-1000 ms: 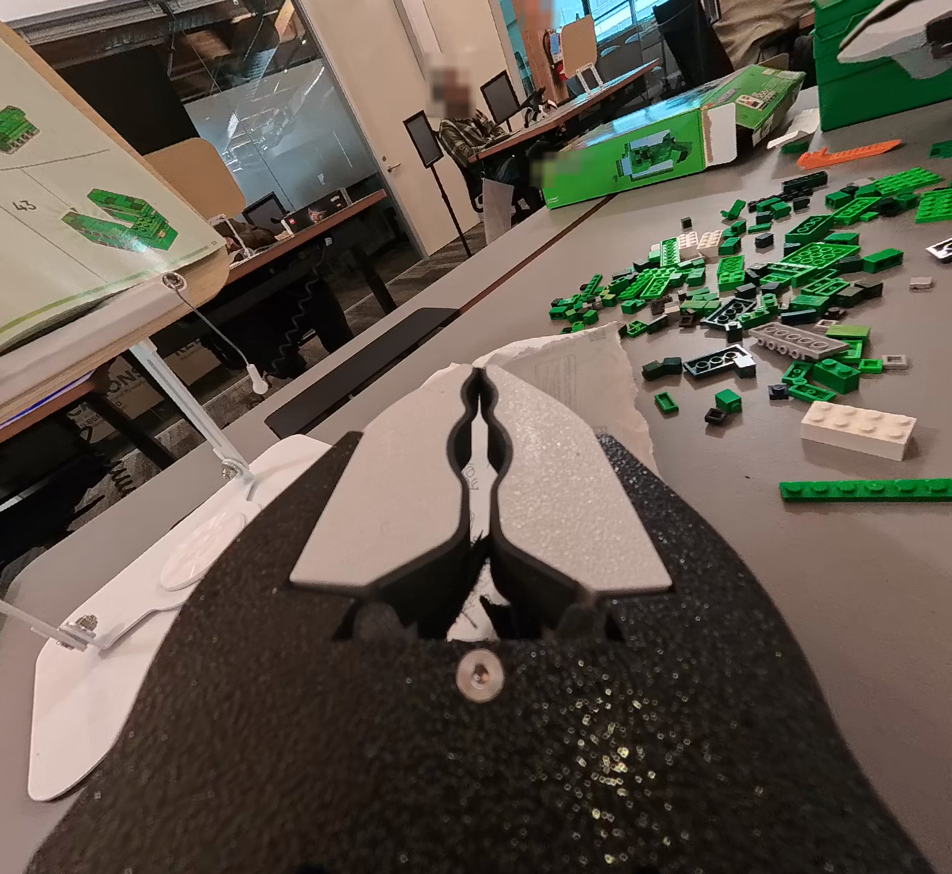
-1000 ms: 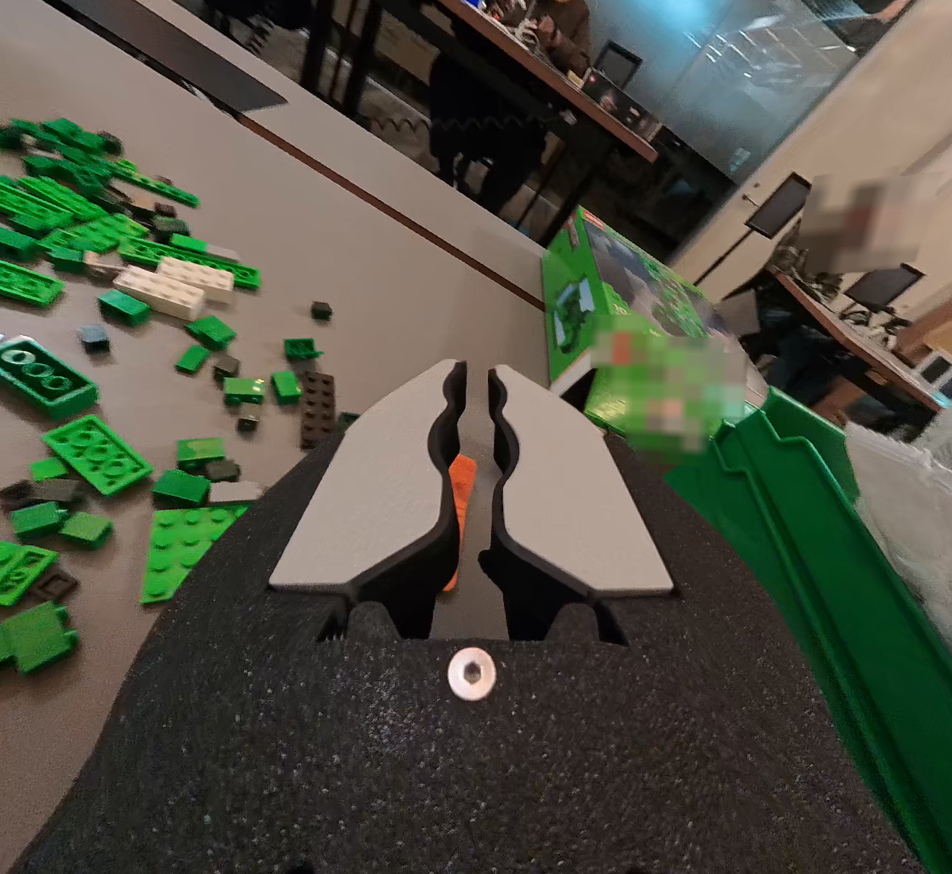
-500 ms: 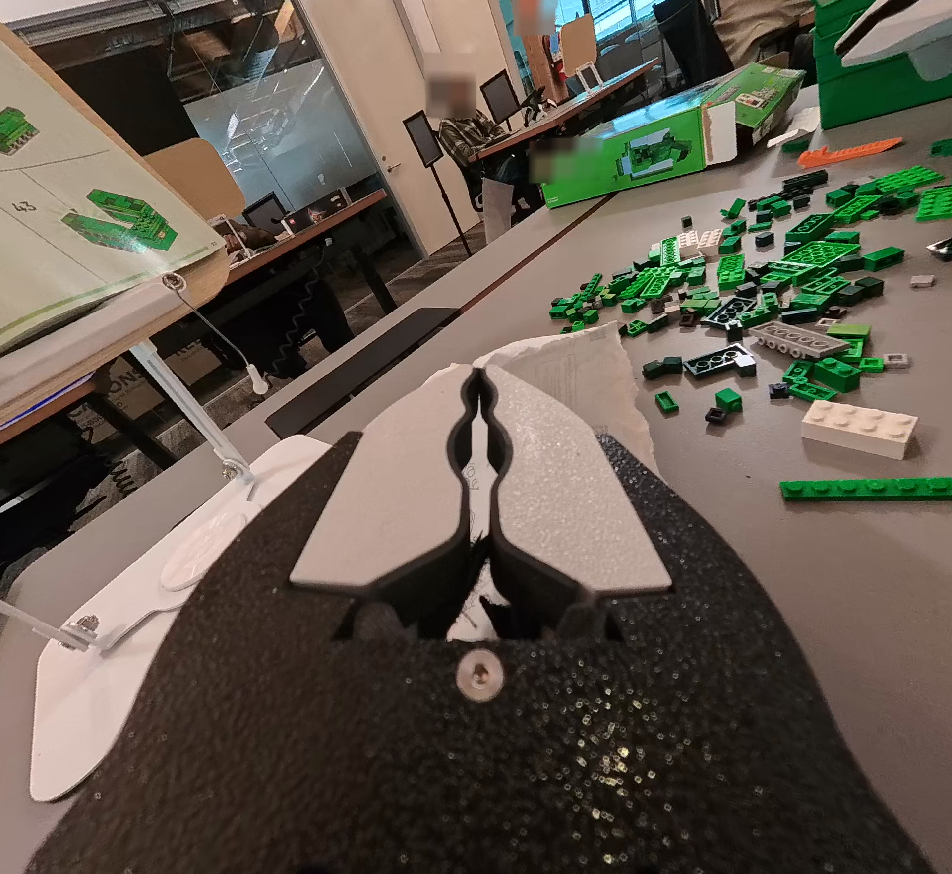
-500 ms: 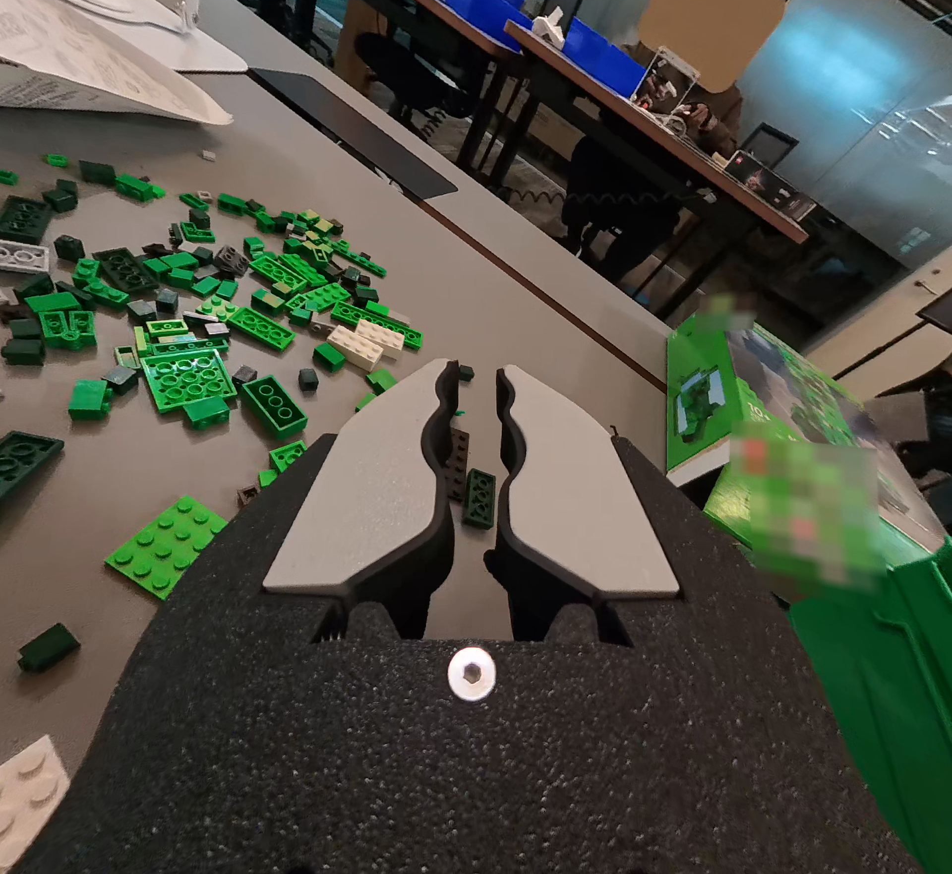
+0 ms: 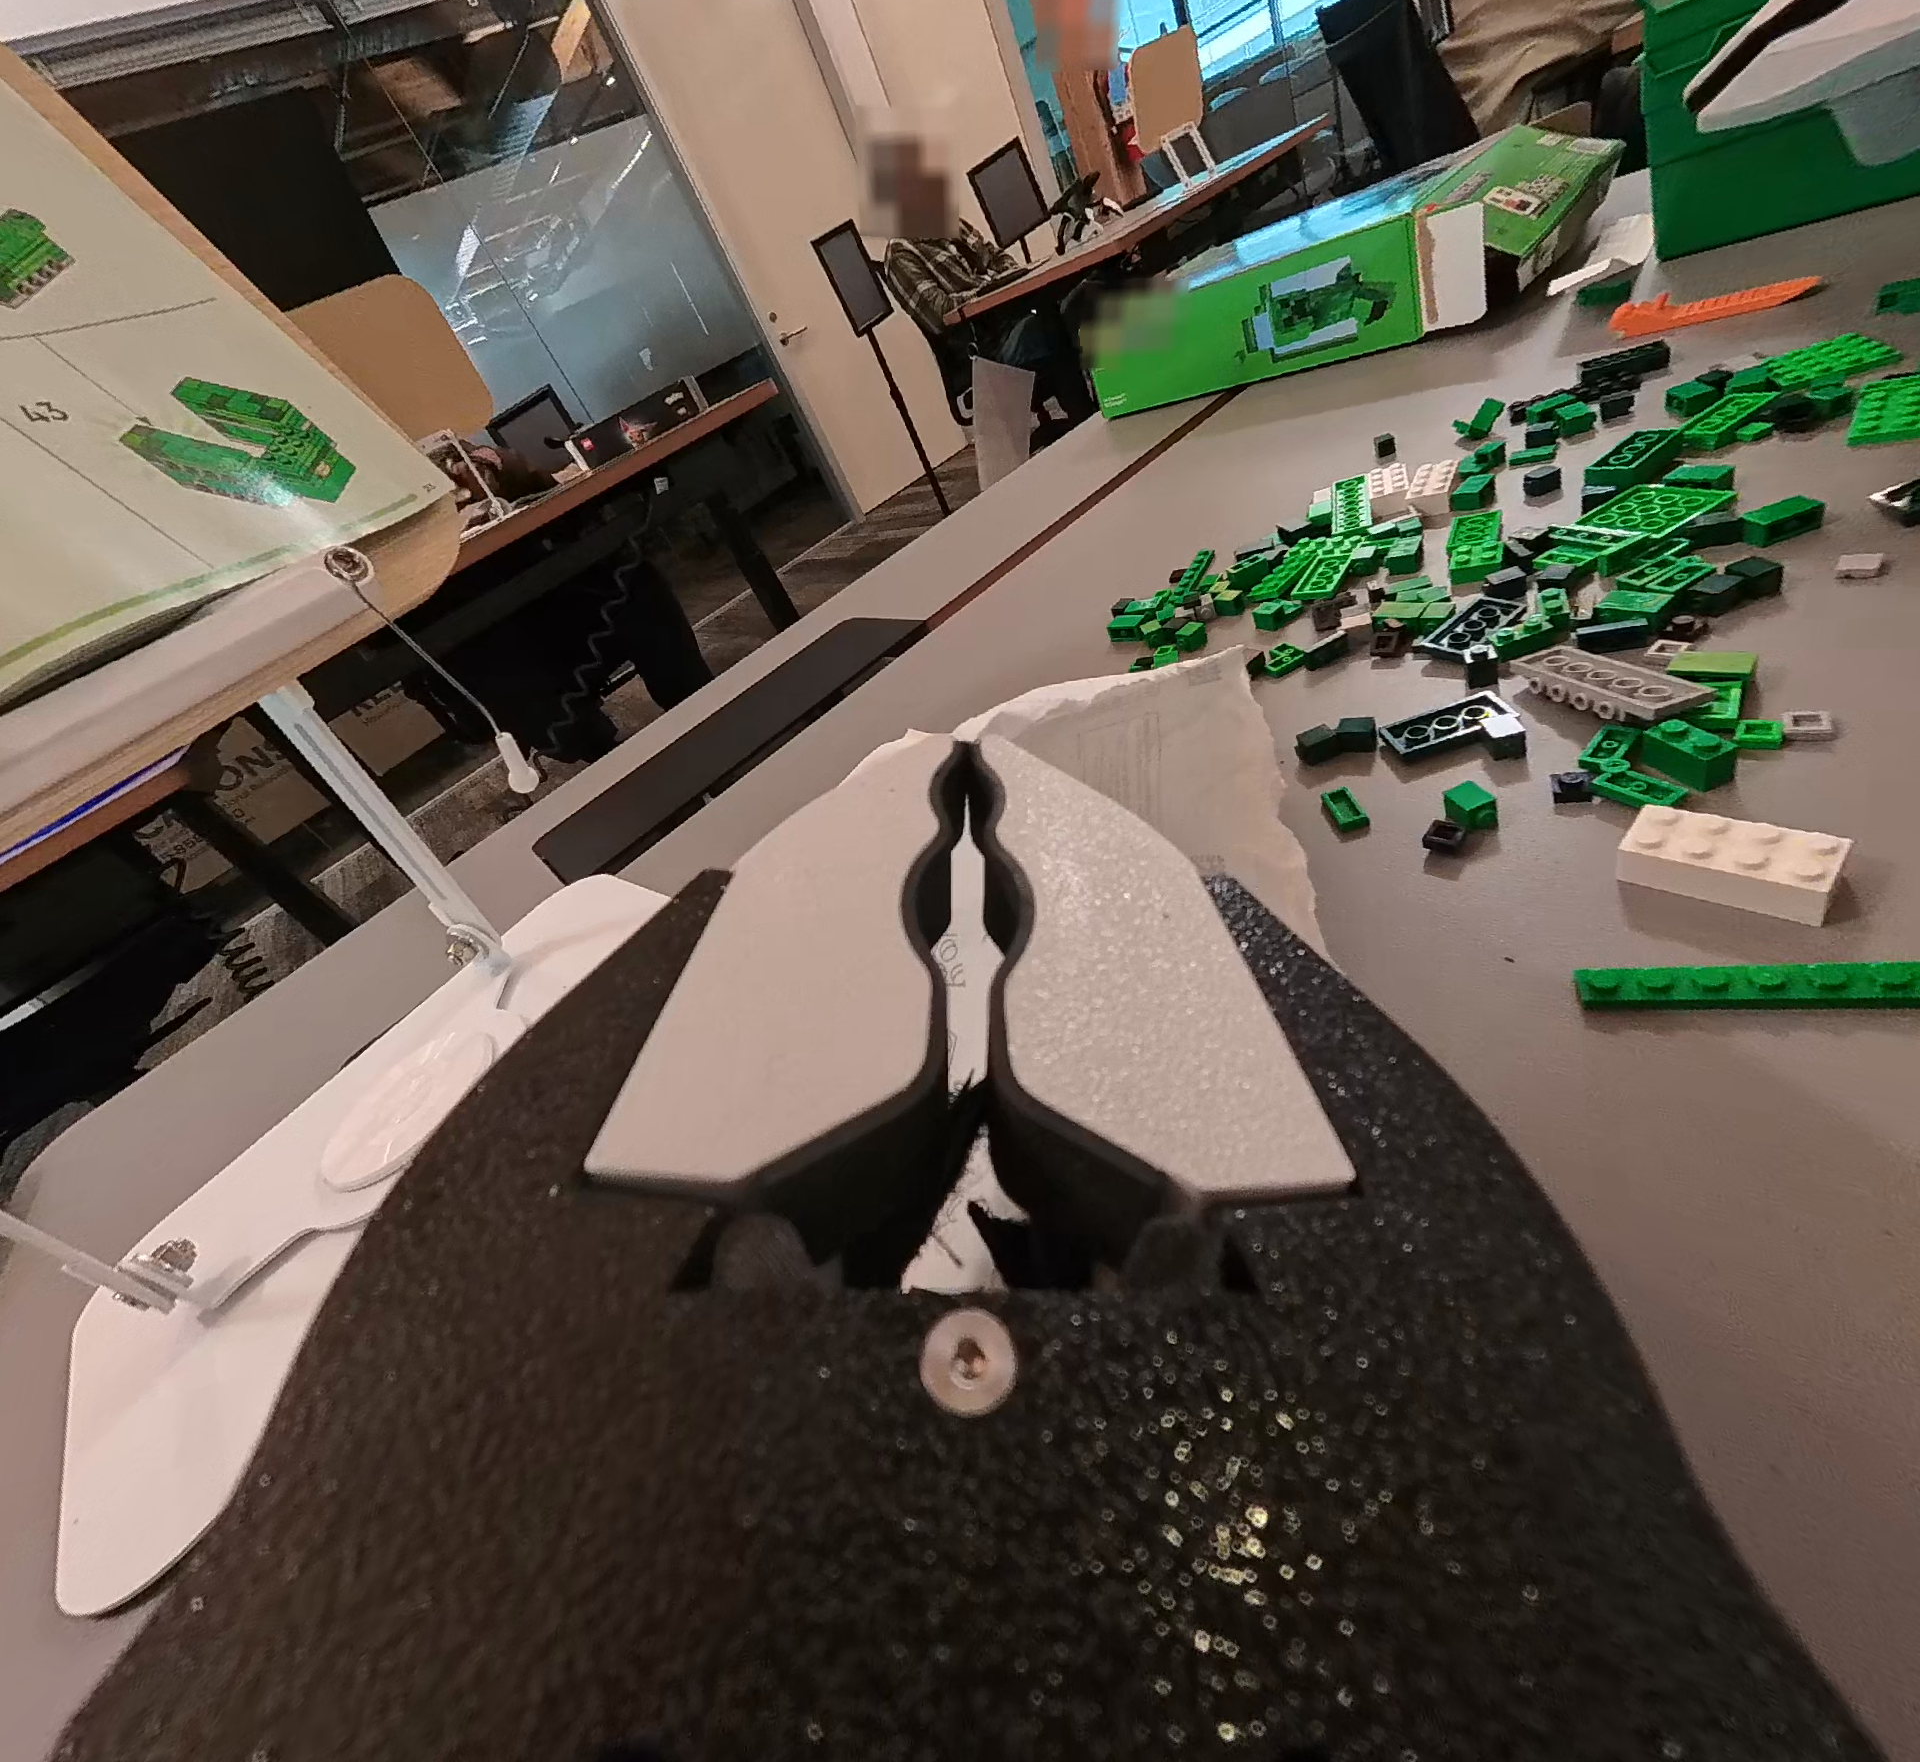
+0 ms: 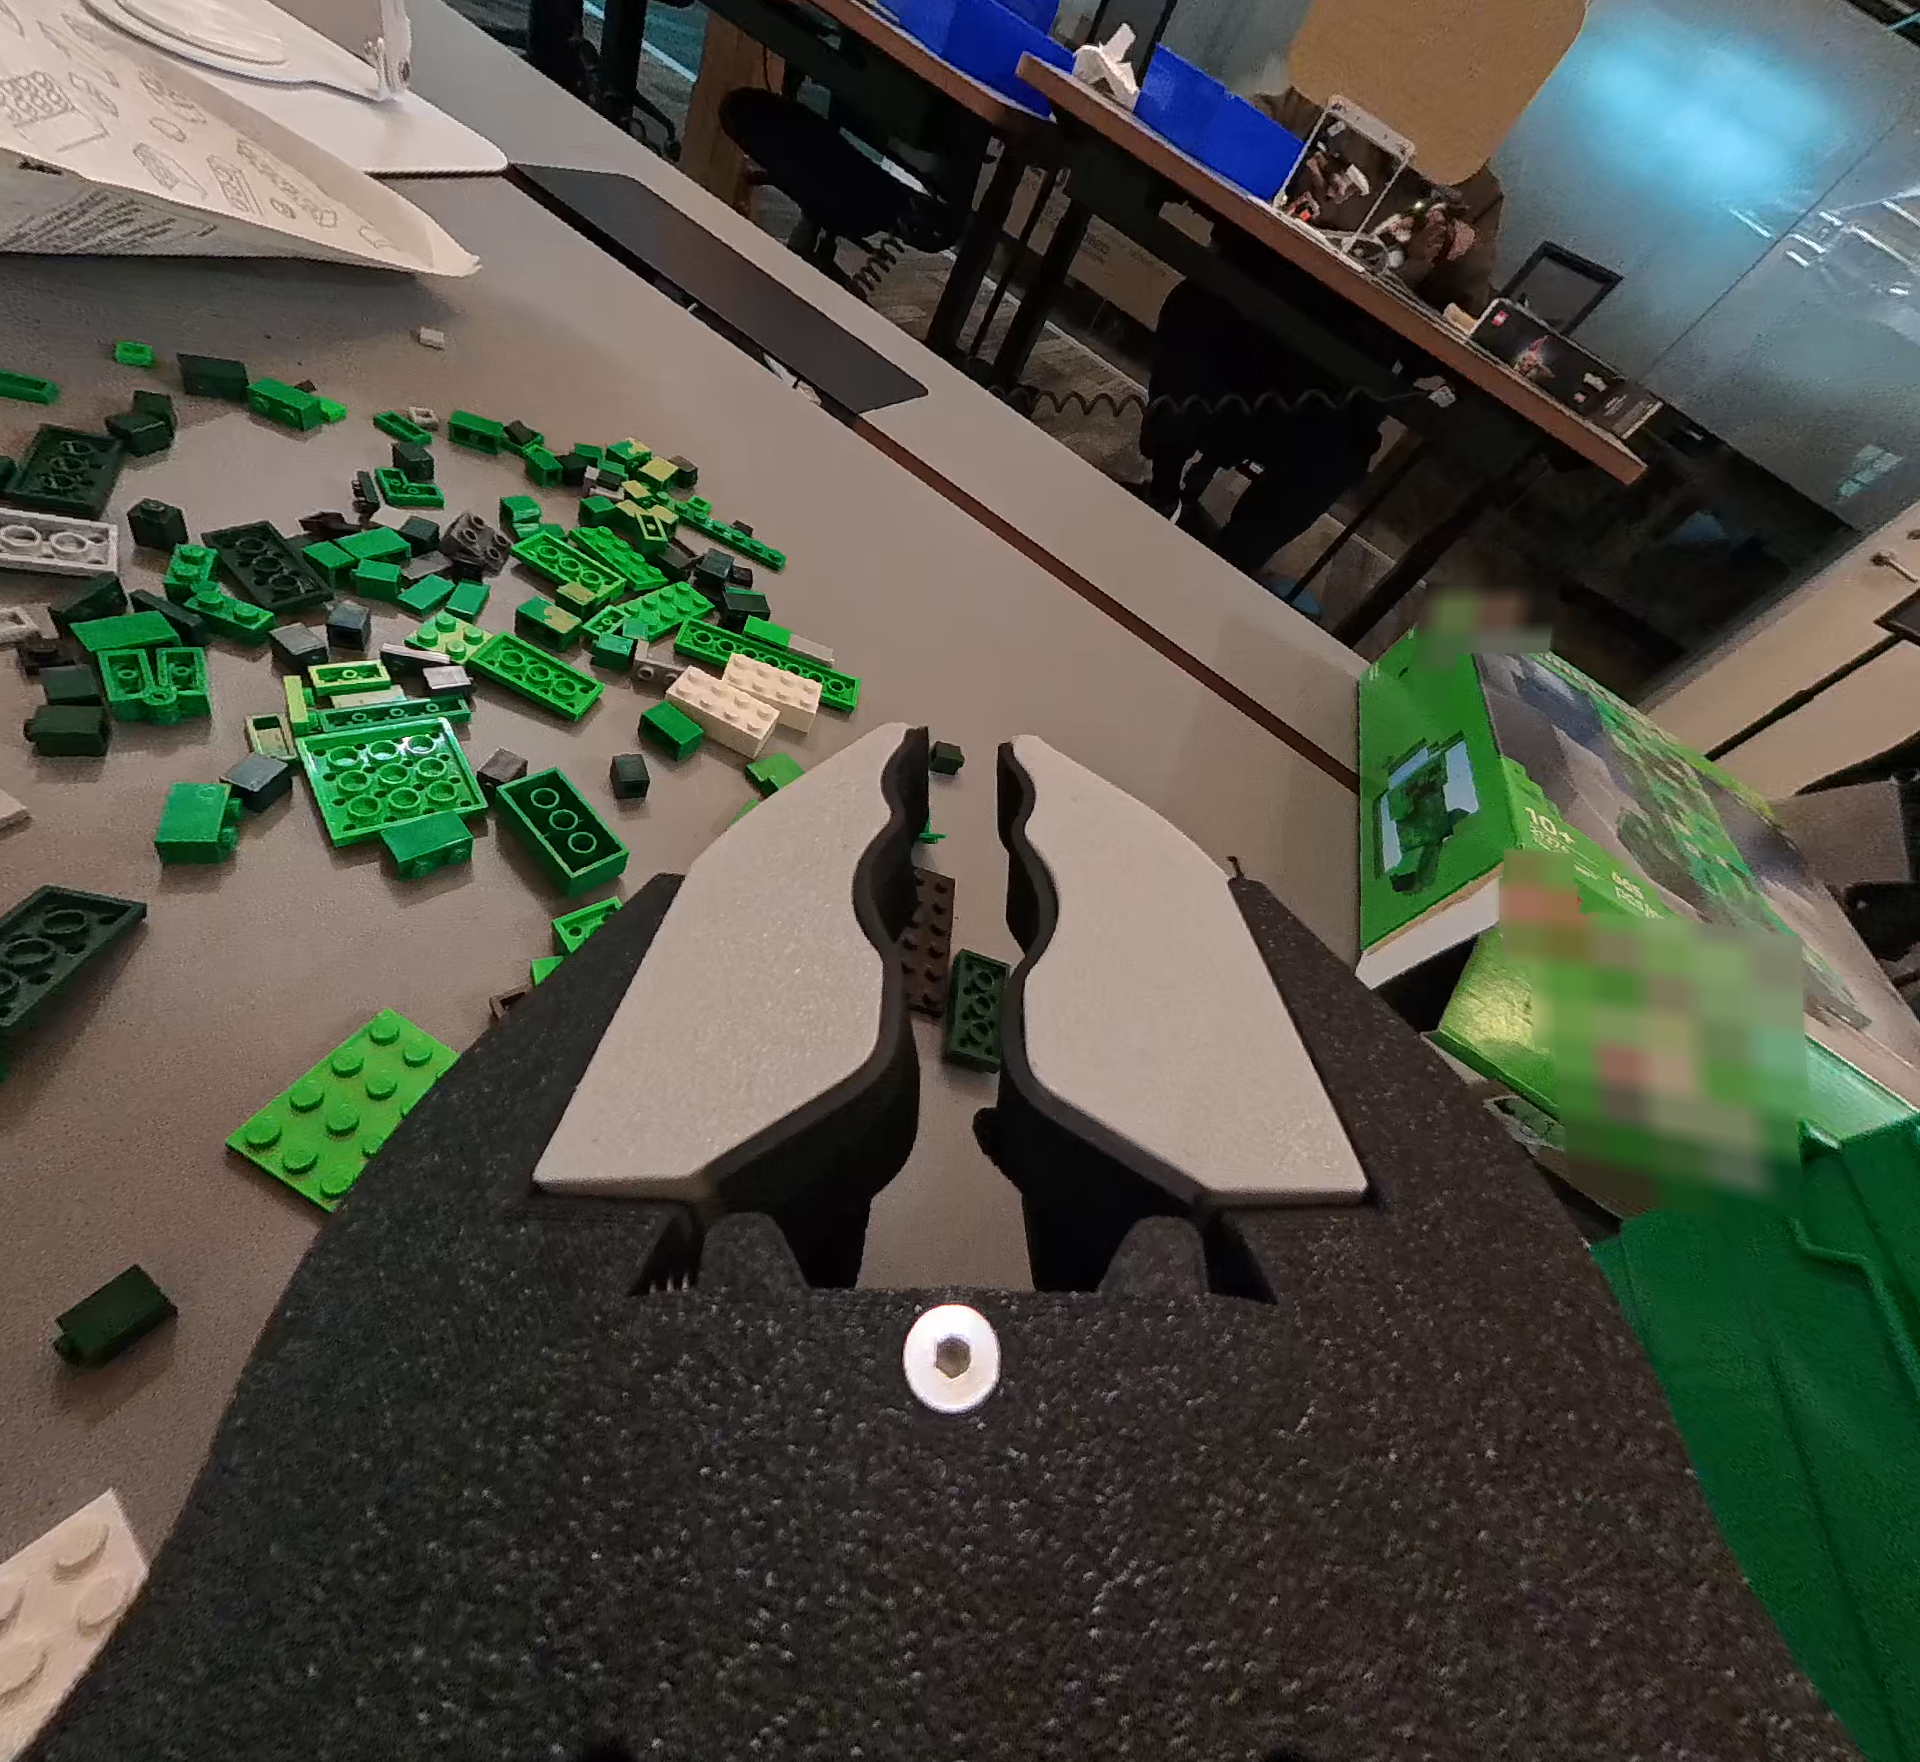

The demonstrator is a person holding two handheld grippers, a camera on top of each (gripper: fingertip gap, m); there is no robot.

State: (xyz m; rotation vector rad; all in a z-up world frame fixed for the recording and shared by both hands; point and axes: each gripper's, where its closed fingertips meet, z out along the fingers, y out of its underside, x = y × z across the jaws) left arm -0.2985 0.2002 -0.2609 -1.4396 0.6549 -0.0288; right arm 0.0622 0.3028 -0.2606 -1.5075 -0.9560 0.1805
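My left gripper point(image 5: 966, 754) is shut and empty, held low over a torn white paper bag point(image 5: 1164, 746) on the grey table point(image 5: 1558, 1193). A white brick point(image 5: 1730, 865) and a long green plate point(image 5: 1745, 985) lie to its right. My right gripper point(image 6: 961, 741) is a little open and empty, above the table at the near edge of a pile of green bricks point(image 6: 416, 632). A small dark green plate point(image 6: 975, 1006) and a black plate point(image 6: 928, 938) show between its fingers, on the table below. The right gripper also shows at the top right of the left wrist view point(image 5: 1808, 60).
An instruction booklet point(image 5: 156, 424) sits on a white stand point(image 5: 208, 1297) at the left. A green set box point(image 6: 1538, 839) and a green bin point(image 6: 1818, 1400) stand at the right. An orange tool point(image 5: 1714, 304) lies near the box. People sit at desks behind. The gap from one gripper's tips to the other's is roughly 40 cm. My right tips are about 30 cm from the white brick point(image 5: 1730, 865), my left tips only 15 cm.
My right gripper has swung left, from over the orange tool by the box to the brick pile, and its jaws have parted a little. The left gripper has not moved.
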